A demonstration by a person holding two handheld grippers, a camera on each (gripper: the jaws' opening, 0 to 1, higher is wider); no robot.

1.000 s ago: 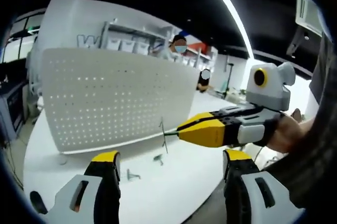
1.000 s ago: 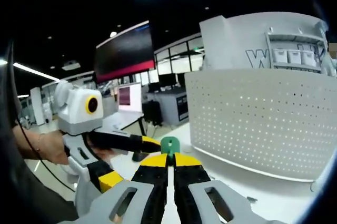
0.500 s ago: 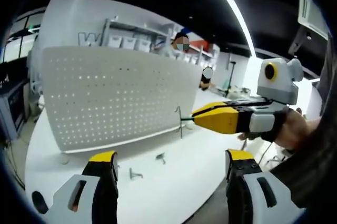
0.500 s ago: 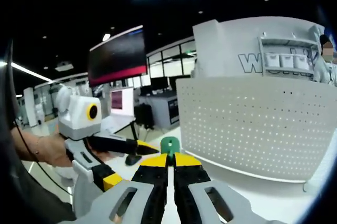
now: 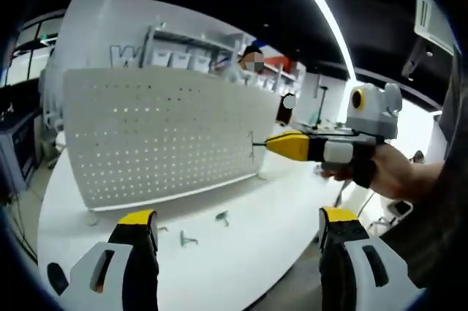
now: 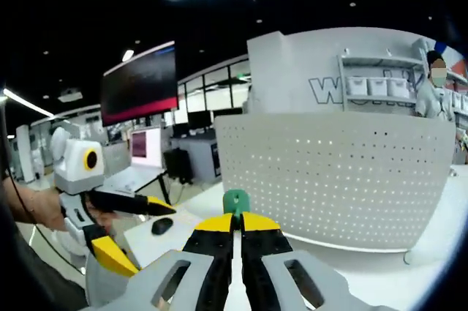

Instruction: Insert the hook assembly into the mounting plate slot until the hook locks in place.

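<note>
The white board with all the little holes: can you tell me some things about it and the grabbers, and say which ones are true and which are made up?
1. The pegboard stands upright on the white table. True.
2. The right gripper is open and holds nothing. False: its jaws are shut on a thin metal hook.
3. The left gripper has its jaws spread wide apart. True.
4. Two small hooks lie on the table in front of the pegboard. True.
5. The hook in the right gripper already hangs locked in the pegboard. False: it is close to the board's right end, but the gripper has it in its jaws.
</note>
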